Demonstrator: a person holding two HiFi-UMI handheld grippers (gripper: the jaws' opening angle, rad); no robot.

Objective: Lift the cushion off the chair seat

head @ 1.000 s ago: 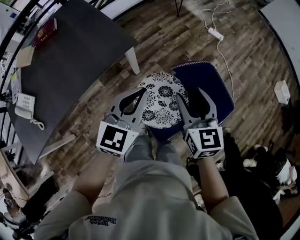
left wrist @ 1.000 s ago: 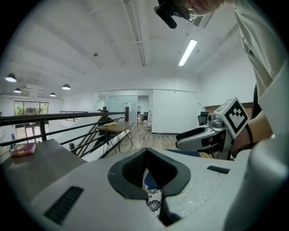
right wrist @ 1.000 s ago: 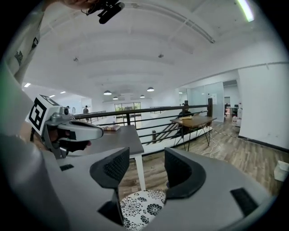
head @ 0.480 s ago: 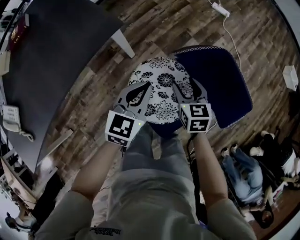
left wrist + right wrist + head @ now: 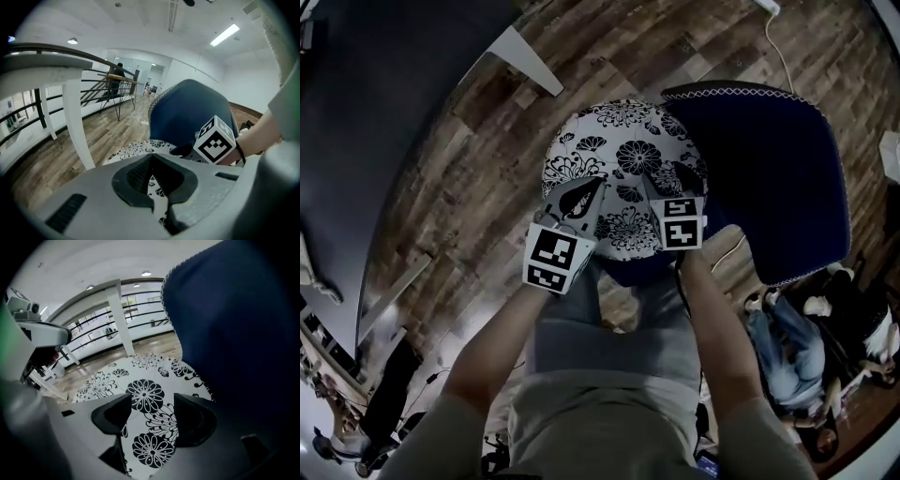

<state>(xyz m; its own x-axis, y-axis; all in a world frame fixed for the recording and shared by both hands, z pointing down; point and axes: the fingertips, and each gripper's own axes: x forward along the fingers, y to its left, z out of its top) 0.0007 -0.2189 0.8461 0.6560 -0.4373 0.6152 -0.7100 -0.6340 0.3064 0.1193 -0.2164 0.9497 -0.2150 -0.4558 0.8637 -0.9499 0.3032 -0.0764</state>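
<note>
While the right gripper (image 5: 668,180) has just been opening wide, empty, above the cushion (image 5: 614,150), the shut, empty left gripper (image 5: 598,185) must open before pinching.

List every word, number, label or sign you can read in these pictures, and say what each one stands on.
No readable words or numbers in any view.
Left marker cube: a black-and-white square code only, no letters.
Right marker cube: the same kind of code, no letters.
Cushion: black flower print on white, no writing.
</note>
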